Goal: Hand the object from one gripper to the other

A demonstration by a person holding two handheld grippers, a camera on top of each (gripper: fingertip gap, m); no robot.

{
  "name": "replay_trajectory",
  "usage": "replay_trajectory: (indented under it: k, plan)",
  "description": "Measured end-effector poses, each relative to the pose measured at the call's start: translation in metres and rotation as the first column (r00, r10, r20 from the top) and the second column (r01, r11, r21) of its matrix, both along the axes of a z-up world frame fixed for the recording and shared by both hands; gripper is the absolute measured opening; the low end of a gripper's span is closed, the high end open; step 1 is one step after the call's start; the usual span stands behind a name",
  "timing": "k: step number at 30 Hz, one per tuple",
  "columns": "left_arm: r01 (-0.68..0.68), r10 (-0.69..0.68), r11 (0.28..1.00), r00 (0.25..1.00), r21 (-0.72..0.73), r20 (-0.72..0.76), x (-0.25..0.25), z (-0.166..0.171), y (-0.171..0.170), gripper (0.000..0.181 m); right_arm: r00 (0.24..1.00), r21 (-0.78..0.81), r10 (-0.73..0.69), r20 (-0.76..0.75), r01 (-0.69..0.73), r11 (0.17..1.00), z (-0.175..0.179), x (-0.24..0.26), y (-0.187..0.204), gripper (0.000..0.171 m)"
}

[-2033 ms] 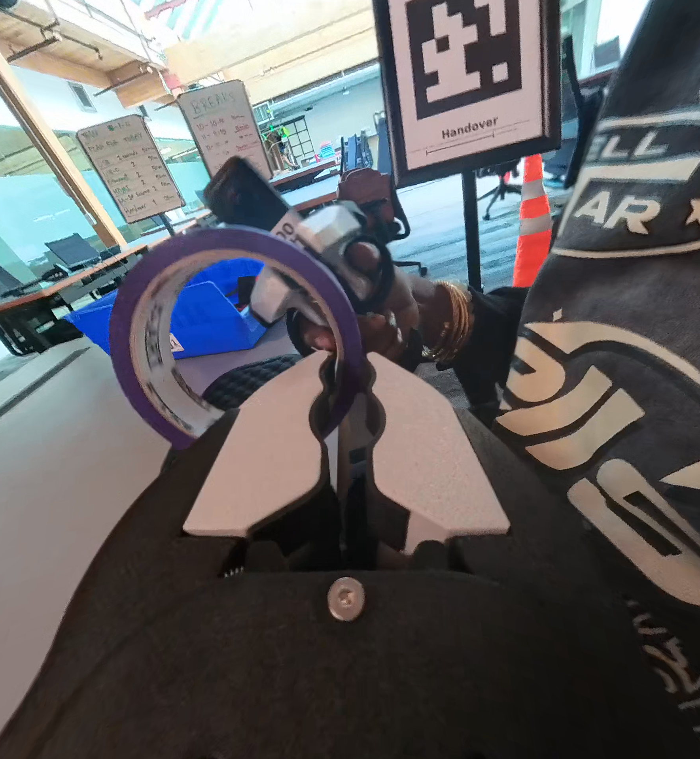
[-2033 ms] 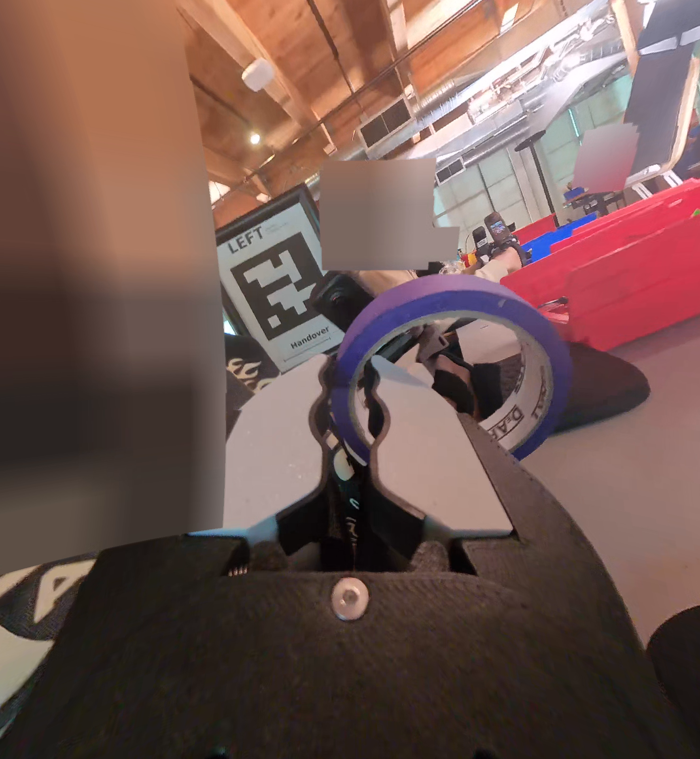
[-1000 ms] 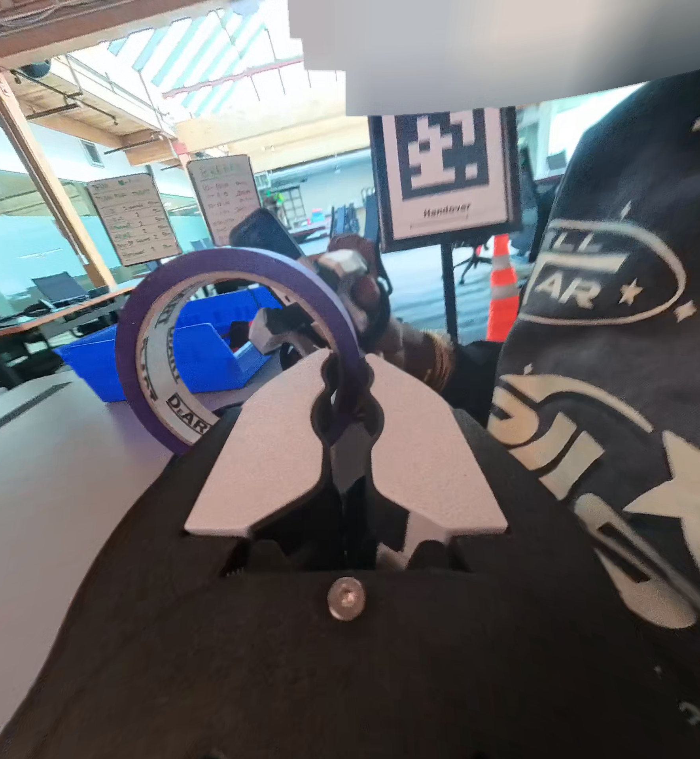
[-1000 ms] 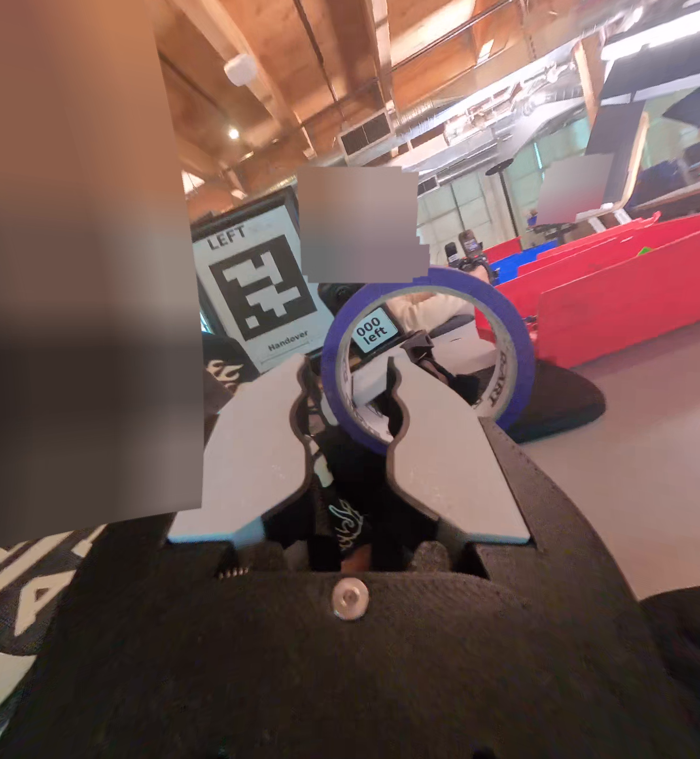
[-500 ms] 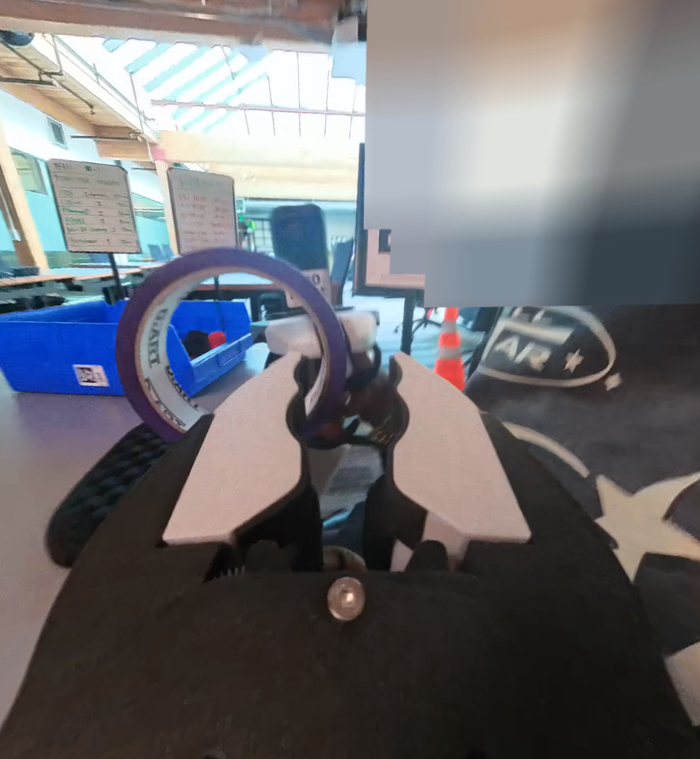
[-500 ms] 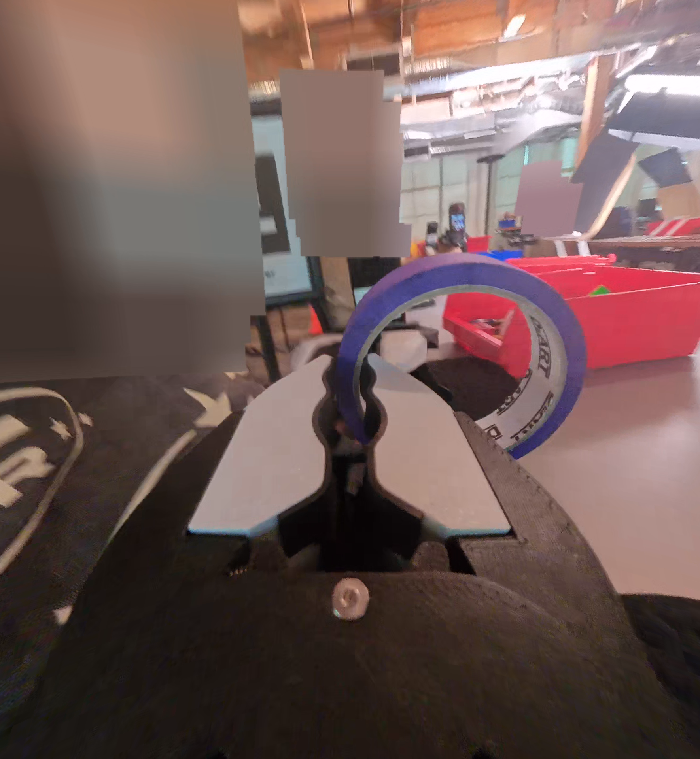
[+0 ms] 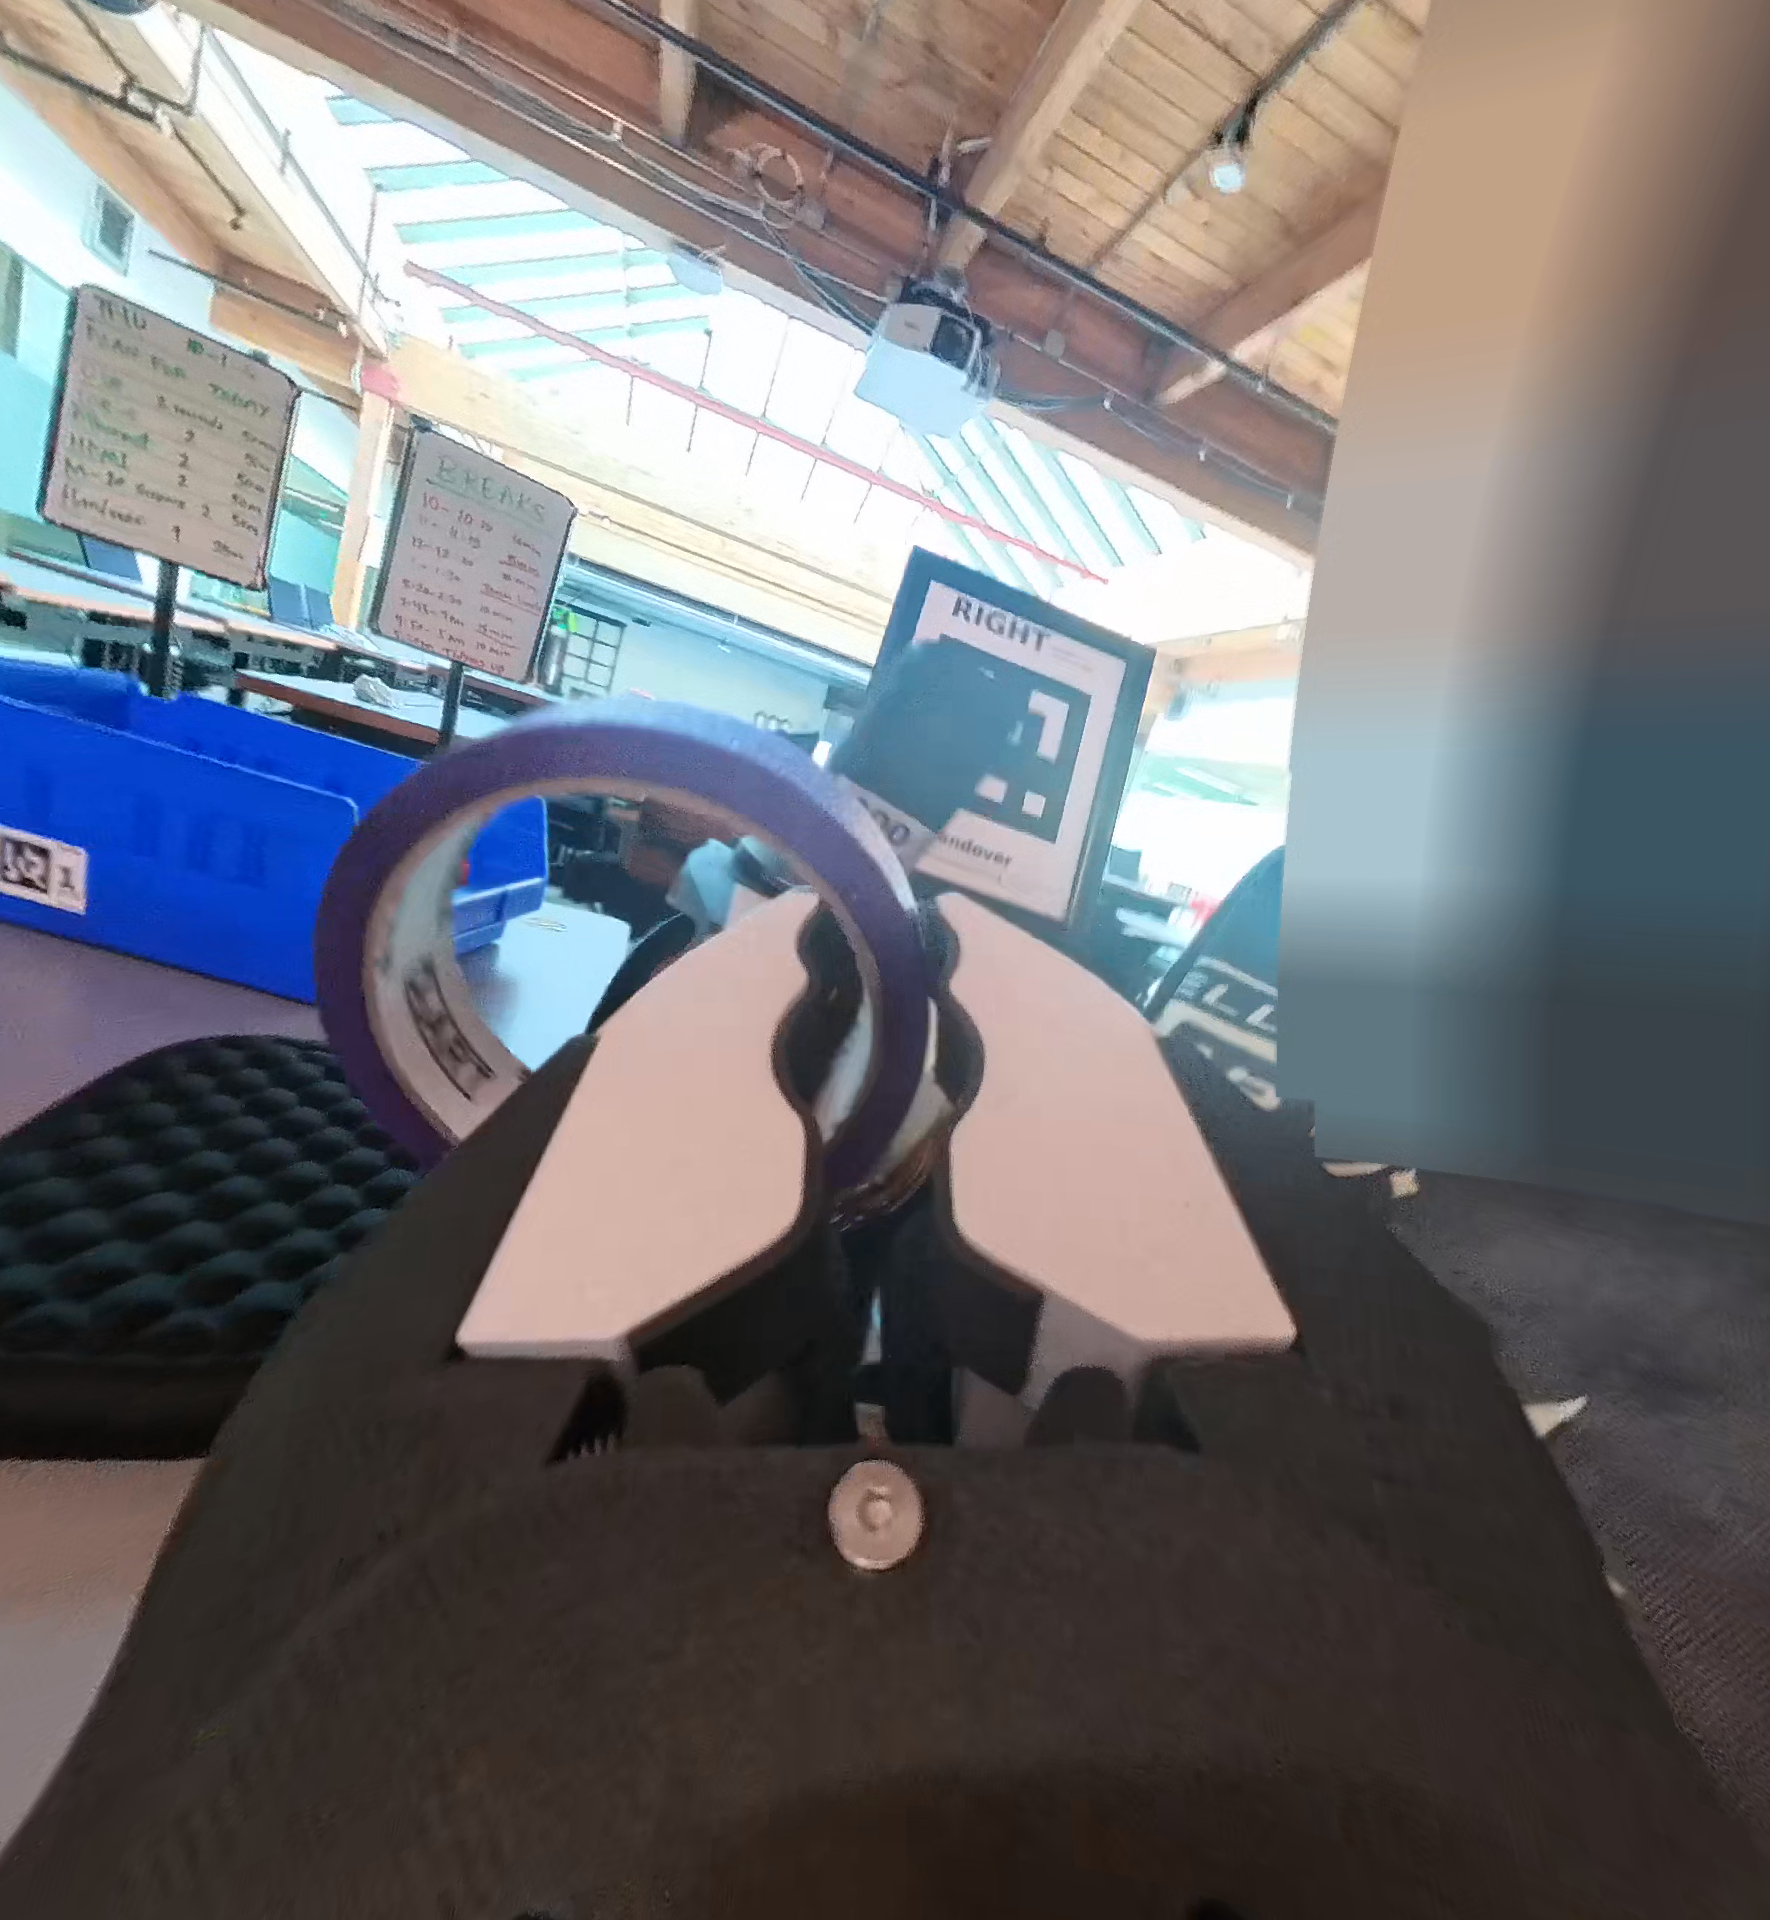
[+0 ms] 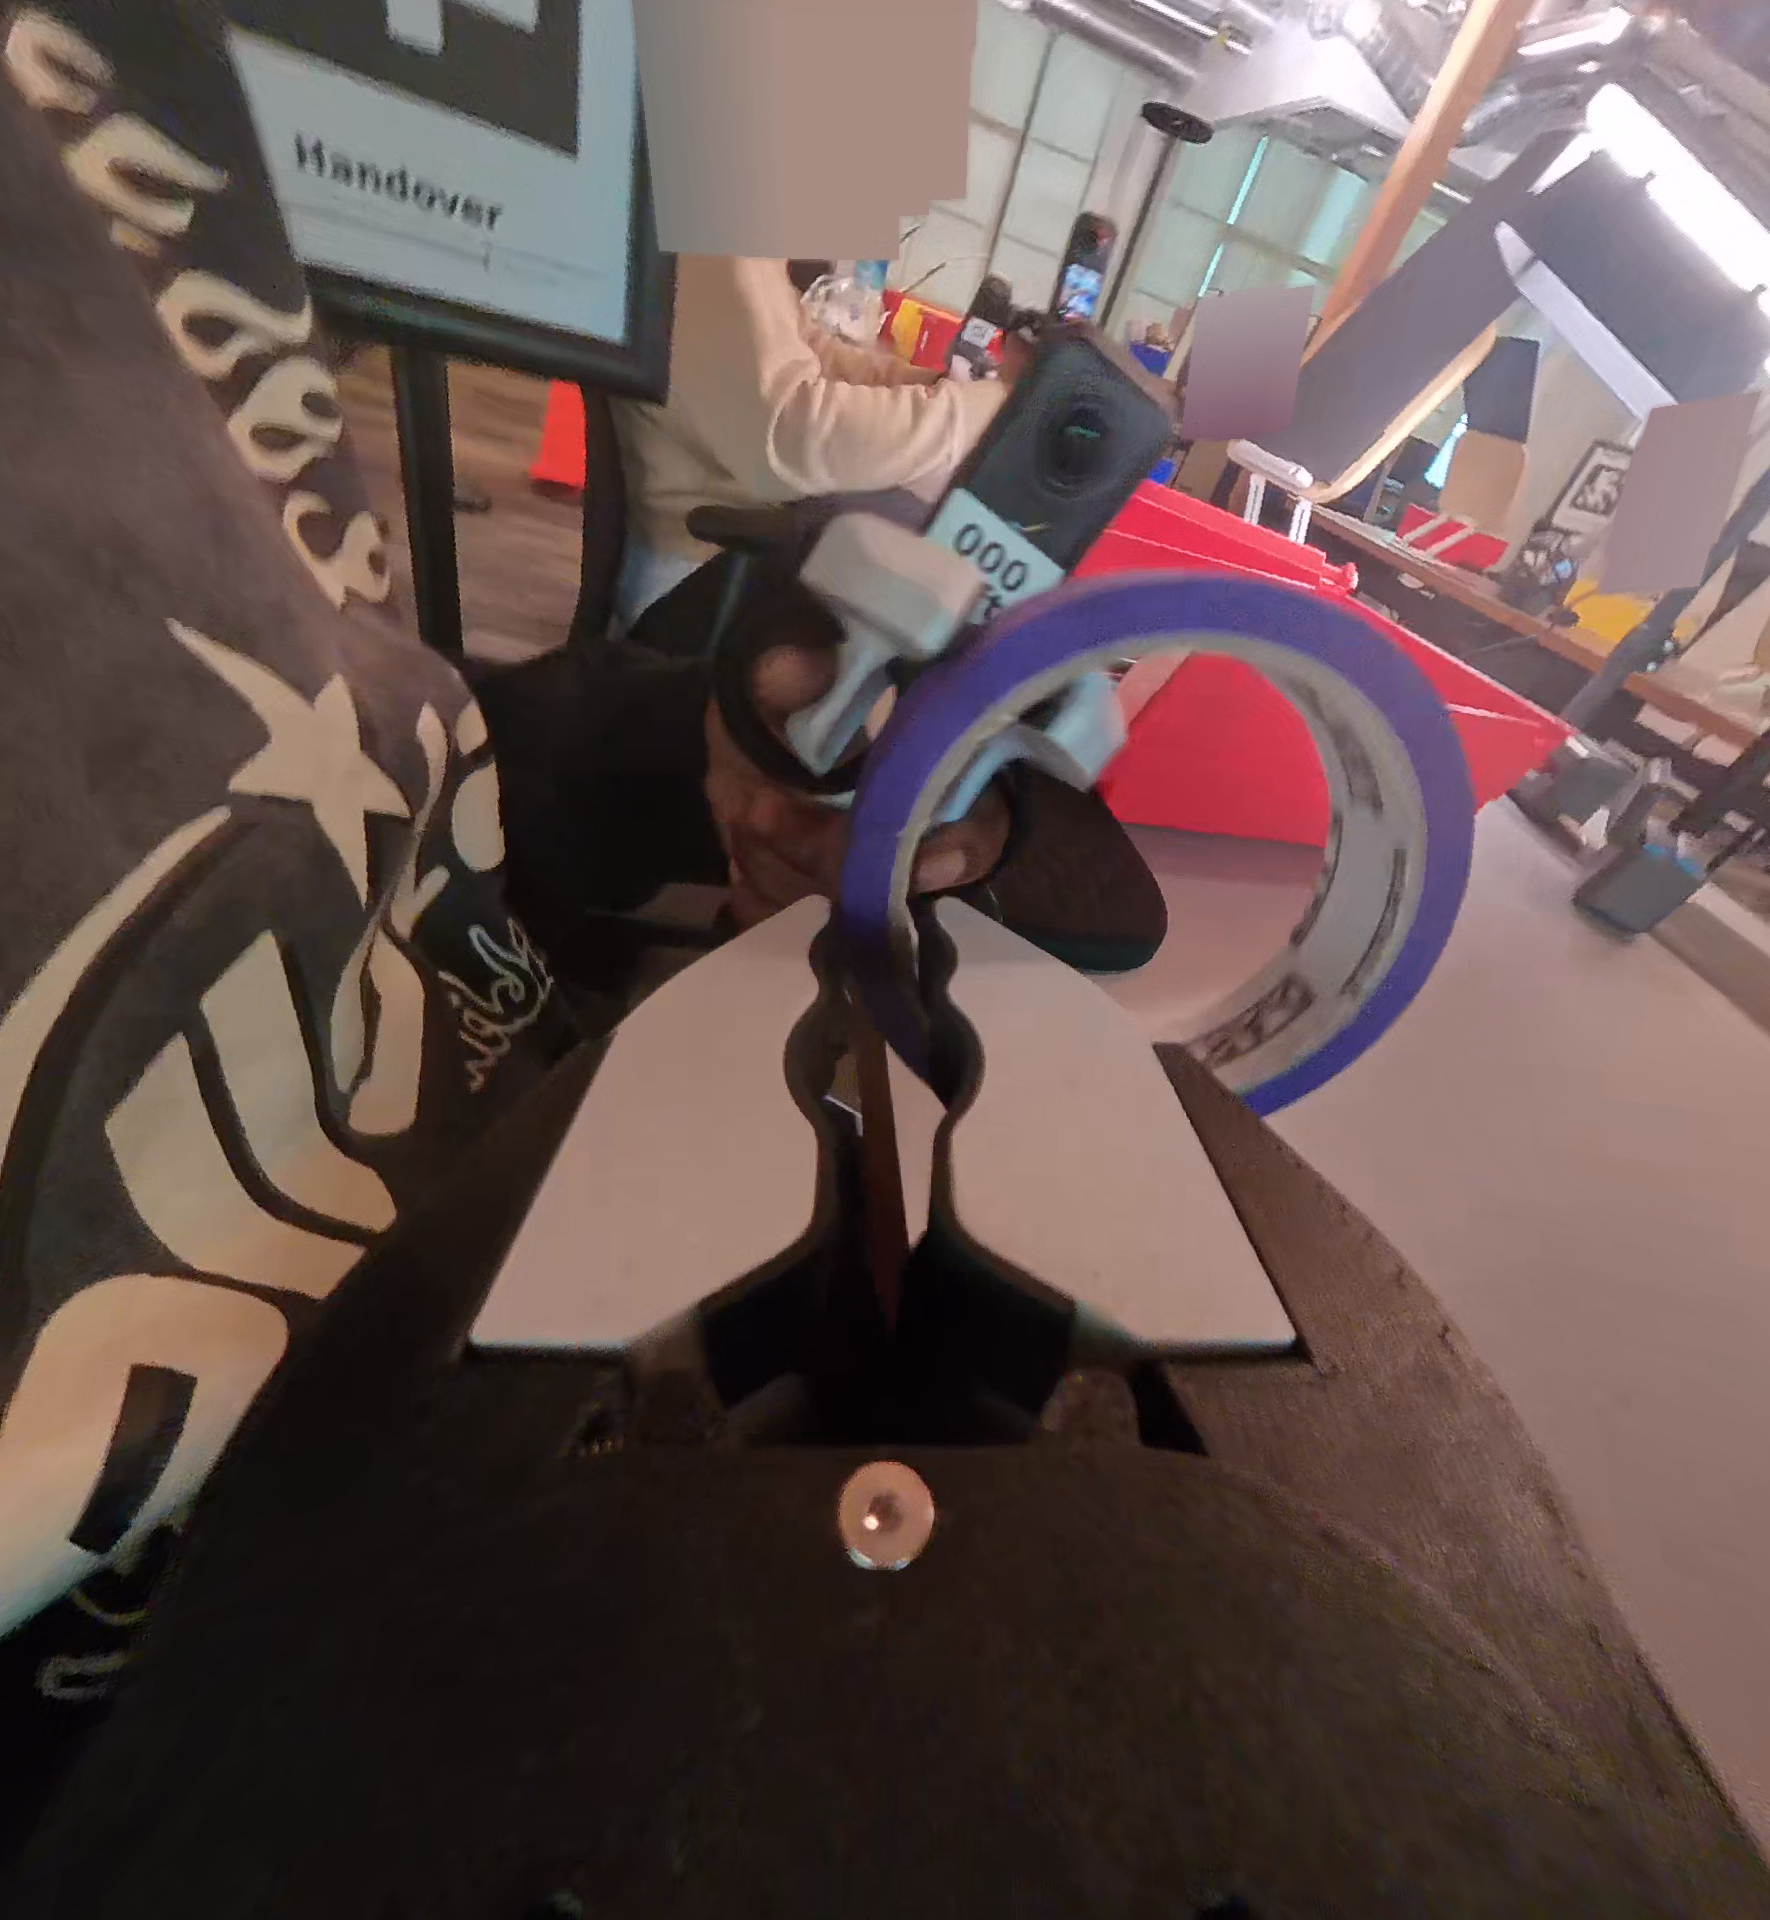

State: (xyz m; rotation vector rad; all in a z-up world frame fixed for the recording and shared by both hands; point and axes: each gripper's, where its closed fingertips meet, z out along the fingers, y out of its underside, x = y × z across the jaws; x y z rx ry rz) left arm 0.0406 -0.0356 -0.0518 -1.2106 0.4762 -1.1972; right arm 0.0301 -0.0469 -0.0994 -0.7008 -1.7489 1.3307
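**Handover at its midpoint: both grippers on the one tape roll**

The right gripper (image 8: 876,920) is clenched on the purple tape roll (image 8: 1172,613), its two grey fingers pinching the ring's wall at the near lower-left edge. The roll stands on edge in the air, above the surface (image 8: 1483,1195) and not touching it.

The left gripper (image 7: 879,914) has the wall of the same roll between its fingers. In the right wrist view, one of its fingers sits inside the ring and the other outside. Its jaws stand slightly apart around the wall, and I cannot tell whether they are already pressing on it or only straddling it.

My reading is that the approach and the meeting of the two grippers are done. What is left is for one gripper to hold the roll firmly, for the other to let go, and for the two to draw apart with the roll in a single grip. From these views alone I cannot say which gripper is giving and which is receiving.

The count:
- two grippers
- one tape roll
- one black foam pad (image 7: 133,1164) lying on the surface
- one blue bin (image 7: 133,790) behind the pad
- one red bin (image 8: 1224,748) on the far side
- two whiteboards, the nearer (image 7: 470,551) and one farther left (image 7: 169,447)
- one orange cone (image 8: 559,436)
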Motion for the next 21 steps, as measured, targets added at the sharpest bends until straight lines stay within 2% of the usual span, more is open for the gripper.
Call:
replay_trajectory:
  k: [1,4,6,10,11,13,14,15,18,19,21]
  plan:
    - [-0.017,0.018,0.999,0.999,0.029,-0.047,0.002,-0.003,-0.001,0.013,1.0,-0.065,0.005,0.008,-0.004,0.998,0.003,0.0,0.002,0.018]
    - [-0.113,0.148,0.98,0.964,0.166,-0.223,0.005,-0.013,0.002,0.01,0.993,-0.299,0.119,-0.016,-0.118,0.947,0.022,0.012,0.002,0.034]
    - [-0.127,0.214,0.958,0.913,0.256,-0.347,0.009,-0.023,0.001,0.01,0.985,-0.464,0.166,-0.048,-0.169,0.87,0.037,0.017,0.006,0.048]
    - [-0.13,0.298,0.928,0.821,0.35,-0.487,0.015,-0.039,0.005,0.01,0.965,-0.67,0.256,-0.06,-0.229,0.706,0.052,0.019,0.01,0.045]
    - [-0.128,0.317,0.922,0.792,0.364,-0.522,0.016,-0.044,0.007,0.01,0.962,-0.696,0.267,-0.053,-0.228,0.681,0.052,0.017,0.01,0.036]
    - [-0.124,0.348,0.913,0.735,0.39,-0.582,0.017,-0.053,0.01,0.01,0.959,-0.732,0.284,-0.018,-0.207,0.649,0.049,0.014,0.011,0.032]
    - [-0.121,0.36,0.908,0.717,0.401,-0.598,0.017,-0.056,0.011,0.01,0.96,-0.739,0.281,0.004,-0.186,0.647,0.046,0.012,0.012,0.029]
    - [-0.113,0.359,0.907,0.713,0.406,-0.603,0.018,-0.056,0.01,0.01,0.963,-0.737,0.27,0.018,-0.17,0.655,0.043,0.01,0.013,0.017]
    - [-0.13,0.33,0.926,0.733,0.353,-0.595,0.017,-0.058,0.012,0.012,0.961,-0.696,0.275,0.001,-0.197,0.69,0.041,0.012,0.011,0.014]
    - [-0.145,0.311,0.937,0.762,0.318,-0.568,0.016,-0.056,0.013,0.015,0.962,-0.668,0.273,-0.005,-0.206,0.715,0.04,0.013,0.009,0.013]
    - [-0.129,0.214,0.969,0.869,0.212,-0.446,0.014,-0.043,0.008,0.03,0.978,-0.565,0.207,0.004,-0.169,0.808,0.033,0.01,0.008,0.011]
